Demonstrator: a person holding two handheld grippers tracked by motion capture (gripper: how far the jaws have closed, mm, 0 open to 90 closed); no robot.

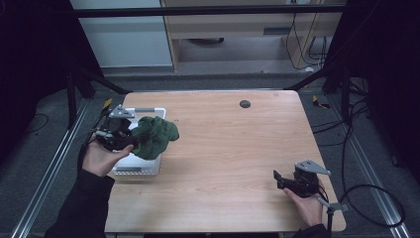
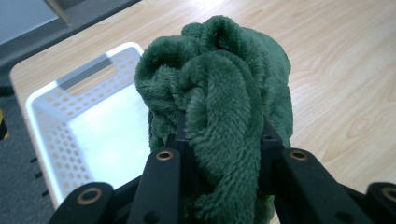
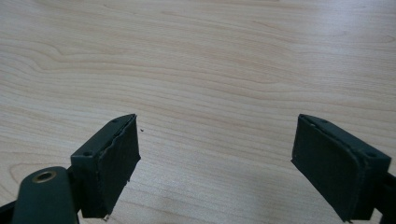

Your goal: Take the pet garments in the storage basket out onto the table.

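The left tongs [image 1: 132,141] were clamped on the green cloth [image 1: 156,136], held above the white basket [image 1: 133,169]; the right tongs [image 1: 278,178] stood apart over the tabletop [image 1: 228,148]. Next step, likely: carry the cloth clear and release

The green cloth [image 2: 219,88] is plush, deep-piled fleece, matt and fuzzy. The white basket [image 2: 60,121] looks like smooth plastic, perforated with small holes. The desk [image 3: 196,60] is pale wood grain with a faint sheen. Matt black jaws, pads roughened at the edges
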